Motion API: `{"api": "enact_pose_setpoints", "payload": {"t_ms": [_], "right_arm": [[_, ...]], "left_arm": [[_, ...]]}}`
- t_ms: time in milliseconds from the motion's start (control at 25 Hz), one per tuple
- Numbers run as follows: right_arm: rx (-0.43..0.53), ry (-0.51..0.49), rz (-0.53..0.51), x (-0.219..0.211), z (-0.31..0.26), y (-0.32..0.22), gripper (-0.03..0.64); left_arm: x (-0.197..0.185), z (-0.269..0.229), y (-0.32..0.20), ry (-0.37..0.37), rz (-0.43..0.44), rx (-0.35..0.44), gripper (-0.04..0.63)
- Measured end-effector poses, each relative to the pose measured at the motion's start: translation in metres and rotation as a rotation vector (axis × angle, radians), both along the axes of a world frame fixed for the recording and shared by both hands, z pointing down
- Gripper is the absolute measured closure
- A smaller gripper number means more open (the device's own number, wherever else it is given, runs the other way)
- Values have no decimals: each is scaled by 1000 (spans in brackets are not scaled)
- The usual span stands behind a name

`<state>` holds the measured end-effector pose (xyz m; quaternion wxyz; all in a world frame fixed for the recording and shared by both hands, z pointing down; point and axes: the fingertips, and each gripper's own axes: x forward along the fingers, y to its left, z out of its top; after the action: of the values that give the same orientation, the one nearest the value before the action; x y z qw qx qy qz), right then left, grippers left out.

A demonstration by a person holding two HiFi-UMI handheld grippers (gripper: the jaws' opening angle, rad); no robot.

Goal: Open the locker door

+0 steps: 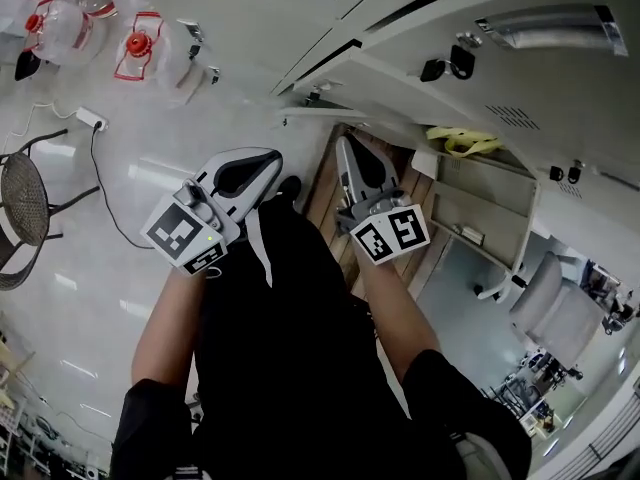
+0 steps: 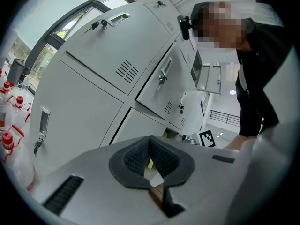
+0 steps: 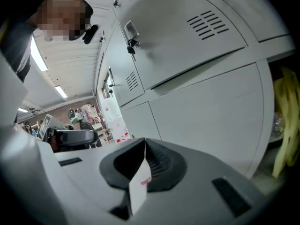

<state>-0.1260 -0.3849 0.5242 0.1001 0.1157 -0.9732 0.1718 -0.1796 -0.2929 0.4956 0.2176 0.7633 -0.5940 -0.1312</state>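
A bank of grey-white lockers [image 1: 420, 28] rises in front of me. Its doors [image 2: 93, 55] carry vent slots [image 3: 206, 25] and small key locks [image 3: 131, 37], and those I face stand closed. One low compartment is open, with something yellow [image 1: 460, 140] lying inside; the same yellow thing [image 3: 286, 121] shows at the right gripper view's edge. My left gripper [image 1: 270, 160] and right gripper [image 1: 346, 146] hang side by side below the lockers, touching no door. The left gripper [image 2: 149, 138] has its pads together. So does the right gripper [image 3: 144, 139], with a white tag in the gap behind its pads.
Water jugs with red caps [image 1: 60, 23] stand on the floor at the left, near a power strip with a cable [image 1: 92, 120] and a mesh chair [image 1: 25, 208]. A wooden board [image 1: 325, 183] lies at the lockers' foot. An office chair [image 1: 555, 303] is at the right.
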Motion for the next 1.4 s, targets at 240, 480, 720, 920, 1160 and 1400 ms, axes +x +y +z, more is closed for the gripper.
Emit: {"api": "enact_pose_setpoints", "payload": {"t_ms": [240, 480, 720, 920, 1160, 1400], "right_arm": [[18, 27, 20, -14, 27, -1, 604], [55, 48, 42, -32, 54, -12, 568], [46, 80, 93, -40, 83, -36, 520], [17, 124, 109, -48, 114, -42, 491], [8, 143, 158, -58, 129, -49, 474], [1, 150, 171, -65, 136, -55, 474]], "left_arm": [[-9, 24, -6, 12, 56, -1, 584], [-37, 43, -13, -4, 71, 8, 584], [-53, 65, -20, -1, 70, -3, 584], [-55, 75, -19, 15, 81, -12, 584], [-63, 86, -14, 22, 91, -29, 584], [-68, 85, -13, 30, 94, -29, 584]]}}
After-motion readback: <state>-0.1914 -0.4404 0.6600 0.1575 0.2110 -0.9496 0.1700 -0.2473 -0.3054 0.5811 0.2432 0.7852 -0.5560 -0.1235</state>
